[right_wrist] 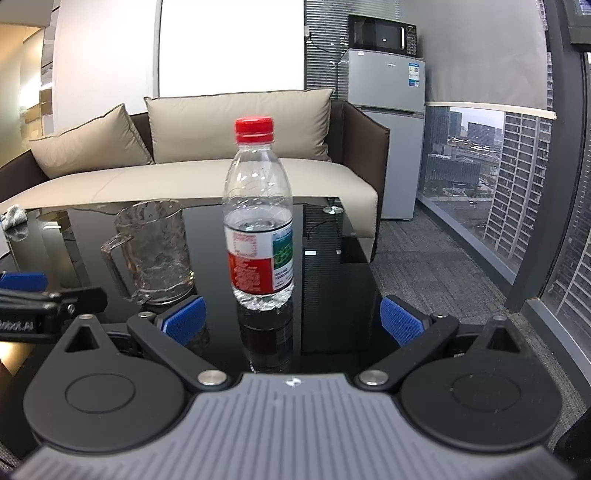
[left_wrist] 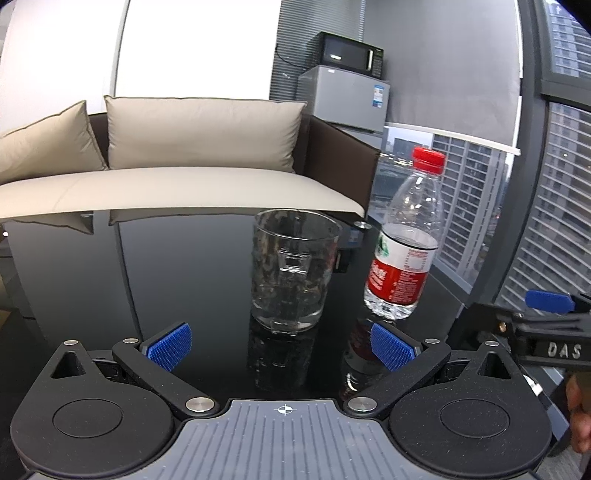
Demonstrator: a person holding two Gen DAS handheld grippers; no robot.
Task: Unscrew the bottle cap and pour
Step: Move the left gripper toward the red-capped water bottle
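A clear plastic water bottle (right_wrist: pixel 258 221) with a red cap (right_wrist: pixel 255 129) and a red label stands upright on the black glass table (right_wrist: pixel 332 258), partly full. It also shows in the left wrist view (left_wrist: pixel 404 243). A clear glass mug (left_wrist: pixel 293 269) stands left of it, seemingly empty; it also shows in the right wrist view (right_wrist: pixel 155 251). My right gripper (right_wrist: pixel 291 321) is open, just in front of the bottle. My left gripper (left_wrist: pixel 282 347) is open, in front of the mug. Neither touches anything.
A beige sofa (right_wrist: pixel 207 177) with cushions stands behind the table. A grey fridge (right_wrist: pixel 388 110) with a microwave (right_wrist: pixel 382 35) stands at the back right. A window wall runs along the right. A crumpled cloth (right_wrist: pixel 14 214) lies at the table's far left.
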